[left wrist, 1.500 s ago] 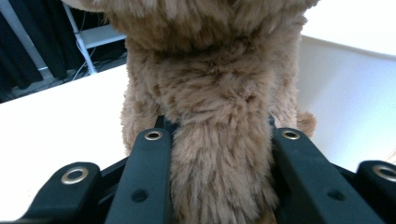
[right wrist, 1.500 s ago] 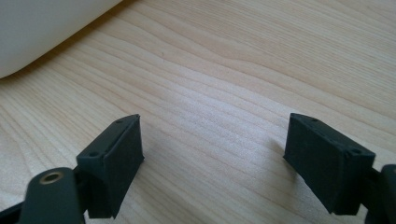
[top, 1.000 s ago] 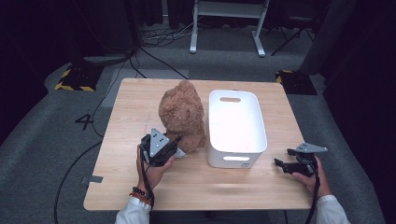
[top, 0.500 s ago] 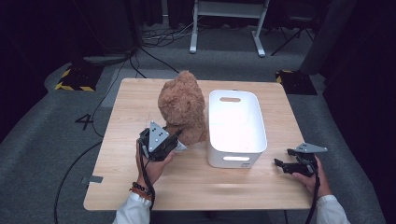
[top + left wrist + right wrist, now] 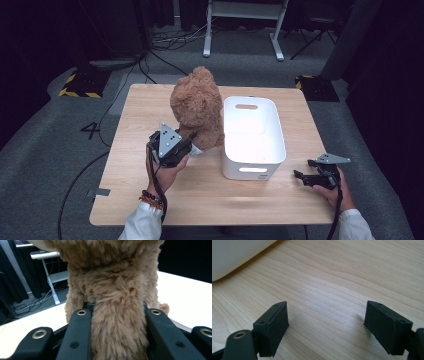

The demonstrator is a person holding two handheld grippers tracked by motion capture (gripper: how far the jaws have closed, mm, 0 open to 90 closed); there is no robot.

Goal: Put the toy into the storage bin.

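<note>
Crowding teddy bear point(image 5: 197, 107): white bin point(image 5: 252, 137), apparently touching

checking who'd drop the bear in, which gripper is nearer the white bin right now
Left, though narrowly. The left gripper, shut on the teddy bear, sits just off the white bin on its left side. The right gripper rests open on the table off its right near corner.

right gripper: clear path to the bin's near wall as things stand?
Probably yes. The right gripper sits open at the table edge, and bare wood lies between it and the white bin. The teddy bear and left gripper are on the bin's far side.
</note>
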